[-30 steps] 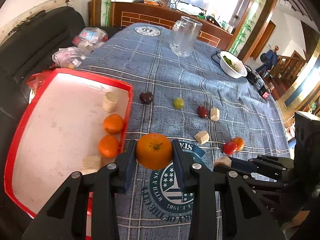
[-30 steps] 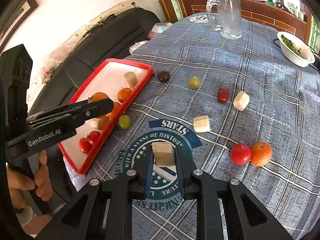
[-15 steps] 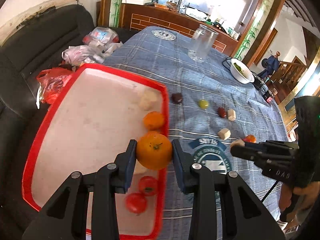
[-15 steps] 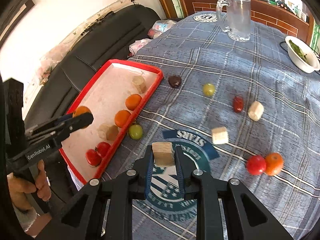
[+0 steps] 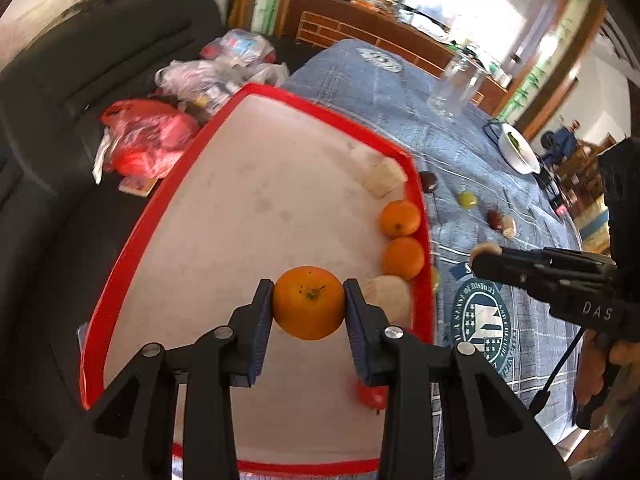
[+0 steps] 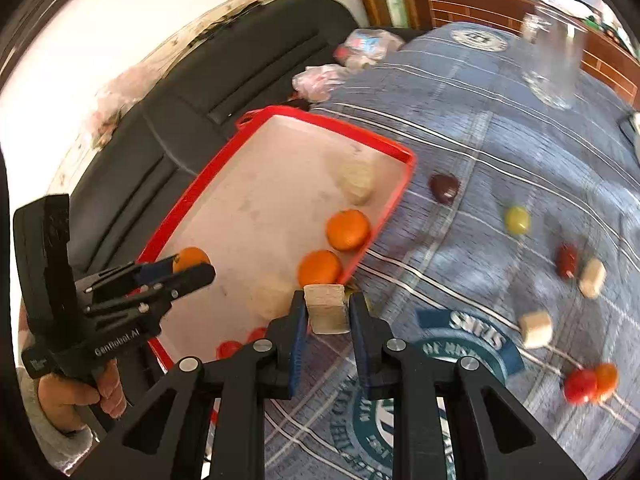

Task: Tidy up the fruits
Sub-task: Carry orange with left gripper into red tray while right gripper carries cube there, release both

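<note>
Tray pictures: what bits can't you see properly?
- Tomato, left view: mostly behind the left gripper holding an orange.
- Green fruit, left view: tray rim hides most.
- Tomatoes, right view: partly behind the right gripper holding a block.
- Jug, right view: blurred.

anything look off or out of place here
Nothing is spilled or damaged. One oddity: beige cork-like blocks lie in the red tray among the oranges, and the right gripper carries another block, though the job is sorting fruit. The left gripper holds an orange over the tray.
</note>
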`<action>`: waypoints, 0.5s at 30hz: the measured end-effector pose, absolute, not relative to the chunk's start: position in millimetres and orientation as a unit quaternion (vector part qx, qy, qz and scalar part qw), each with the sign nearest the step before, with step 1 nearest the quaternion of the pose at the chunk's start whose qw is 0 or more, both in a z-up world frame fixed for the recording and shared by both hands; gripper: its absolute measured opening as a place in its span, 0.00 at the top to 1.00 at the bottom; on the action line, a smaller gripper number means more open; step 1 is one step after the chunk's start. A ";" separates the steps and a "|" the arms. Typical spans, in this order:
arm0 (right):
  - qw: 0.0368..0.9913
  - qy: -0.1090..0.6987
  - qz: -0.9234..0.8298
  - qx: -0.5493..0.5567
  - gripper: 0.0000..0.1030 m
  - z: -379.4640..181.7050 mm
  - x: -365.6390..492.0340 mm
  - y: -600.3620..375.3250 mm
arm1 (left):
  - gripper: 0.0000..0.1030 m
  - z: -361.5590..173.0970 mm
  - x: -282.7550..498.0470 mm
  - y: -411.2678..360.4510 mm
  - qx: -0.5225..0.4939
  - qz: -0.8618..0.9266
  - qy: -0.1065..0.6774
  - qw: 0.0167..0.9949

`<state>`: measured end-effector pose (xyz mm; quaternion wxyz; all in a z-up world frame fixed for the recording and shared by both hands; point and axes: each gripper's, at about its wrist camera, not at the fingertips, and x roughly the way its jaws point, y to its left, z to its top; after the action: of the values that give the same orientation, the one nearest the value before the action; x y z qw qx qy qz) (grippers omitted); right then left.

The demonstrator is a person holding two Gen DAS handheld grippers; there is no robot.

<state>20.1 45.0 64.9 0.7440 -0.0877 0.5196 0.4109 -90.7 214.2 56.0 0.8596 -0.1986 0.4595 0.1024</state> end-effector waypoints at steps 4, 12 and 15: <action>0.737 0.516 0.426 -0.095 0.80 62.7 21.2 63.0 | 0.69 49.8 -98.3 218.0 -0.205 0.113 0.464 0.855; 0.721 0.528 0.436 -0.106 0.80 46.4 31.5 111.2 | 0.69 40.4 -93.1 217.8 -0.213 0.107 0.475 0.847; 0.719 0.529 0.437 -0.112 0.80 42.8 35.2 123.6 | 0.69 40.0 -88.8 216.4 -0.206 0.101 0.478 0.848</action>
<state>35.2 123.6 42.8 0.7191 -0.1119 0.5289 0.4366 -88.8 216.4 40.0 0.8480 -0.2059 0.4777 0.1013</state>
